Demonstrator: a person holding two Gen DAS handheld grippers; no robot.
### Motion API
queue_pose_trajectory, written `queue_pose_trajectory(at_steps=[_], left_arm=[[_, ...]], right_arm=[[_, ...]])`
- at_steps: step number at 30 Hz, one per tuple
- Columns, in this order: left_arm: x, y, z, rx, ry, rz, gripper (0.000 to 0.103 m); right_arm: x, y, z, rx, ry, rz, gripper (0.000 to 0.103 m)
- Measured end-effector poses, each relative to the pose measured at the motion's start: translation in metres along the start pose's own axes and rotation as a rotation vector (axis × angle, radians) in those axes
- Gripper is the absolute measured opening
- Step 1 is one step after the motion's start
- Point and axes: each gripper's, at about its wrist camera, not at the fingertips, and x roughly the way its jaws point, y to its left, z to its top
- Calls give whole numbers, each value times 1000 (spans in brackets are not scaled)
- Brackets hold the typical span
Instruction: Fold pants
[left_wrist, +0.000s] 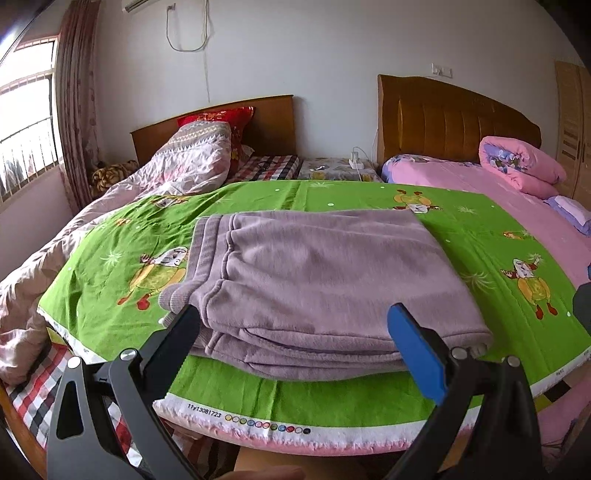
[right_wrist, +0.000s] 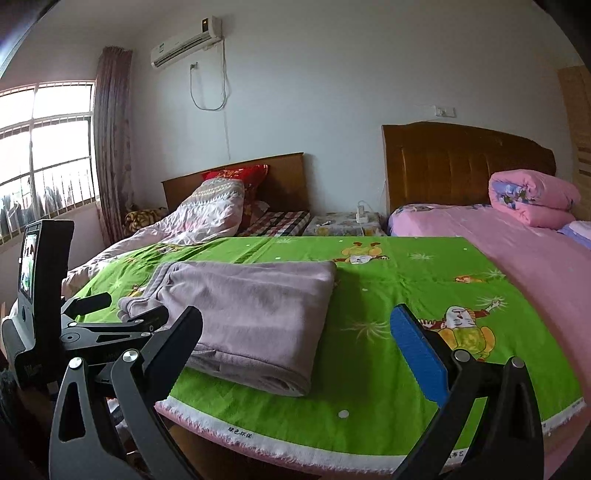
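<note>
Both claws, left claw (left_wrist: 295, 332) and right claw (right_wrist: 295, 336), gape empty near the folded mauve fleece pants (left_wrist: 317, 280); a careless nudge could topple the stacked folds.

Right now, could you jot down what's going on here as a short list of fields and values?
setting: bedroom with two beds
work surface: green cartoon-print sheet
garment: purple pants, folded into a flat stack on the sheet
left gripper: fingers open, straddling the stack's near edge, holding nothing
right gripper: fingers open, empty, to the right of the pants
nearby: pink rolled quilt on the right bed
fold: looks finished
</note>
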Motion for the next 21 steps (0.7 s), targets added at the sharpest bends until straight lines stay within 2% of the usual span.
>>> queue_pose_trajectory(at_steps=[12,21], left_arm=[[9,13,-7,-65,47,-35,101],[5,16,-11,-80,39,-31,101]], right_arm=[[8,5,-5,-34,51,19,99],[27,9,-14,-80,160,-1,99]])
